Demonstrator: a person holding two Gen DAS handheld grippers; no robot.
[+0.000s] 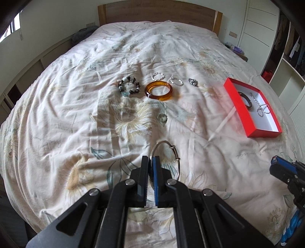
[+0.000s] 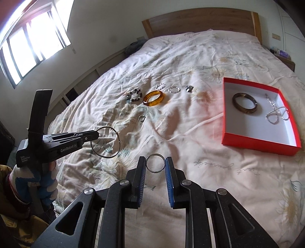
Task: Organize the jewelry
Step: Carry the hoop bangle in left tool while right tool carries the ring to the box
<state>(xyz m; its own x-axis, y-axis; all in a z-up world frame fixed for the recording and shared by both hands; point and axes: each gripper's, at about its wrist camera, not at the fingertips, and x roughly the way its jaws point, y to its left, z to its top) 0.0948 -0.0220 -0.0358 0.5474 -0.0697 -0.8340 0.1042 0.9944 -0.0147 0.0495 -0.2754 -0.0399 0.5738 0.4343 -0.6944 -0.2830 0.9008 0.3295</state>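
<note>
My left gripper [image 1: 150,159] is shut on a thin silver wire bangle [image 1: 176,152] and holds it above the bed; it also shows in the right wrist view [image 2: 96,134] with the bangle [image 2: 116,150]. My right gripper [image 2: 155,160] is shut on a small silver ring [image 2: 155,165] held between its pads. A red box [image 2: 261,142] with a white inside holds a dark bangle [image 2: 245,105] and a silver chain [image 2: 276,114]. On the bed lie an amber bangle [image 1: 159,90], a beaded bracelet [image 1: 128,86], silver rings [image 1: 157,76] and a small ring [image 1: 162,117].
The floral bedsheet [image 1: 76,114] is rumpled. A wooden headboard [image 1: 160,13] stands at the far end. A window [image 2: 28,47] is on the left wall; wardrobes and shelves [image 1: 266,28] are on the right. The red box also shows at the right of the left wrist view [image 1: 236,106].
</note>
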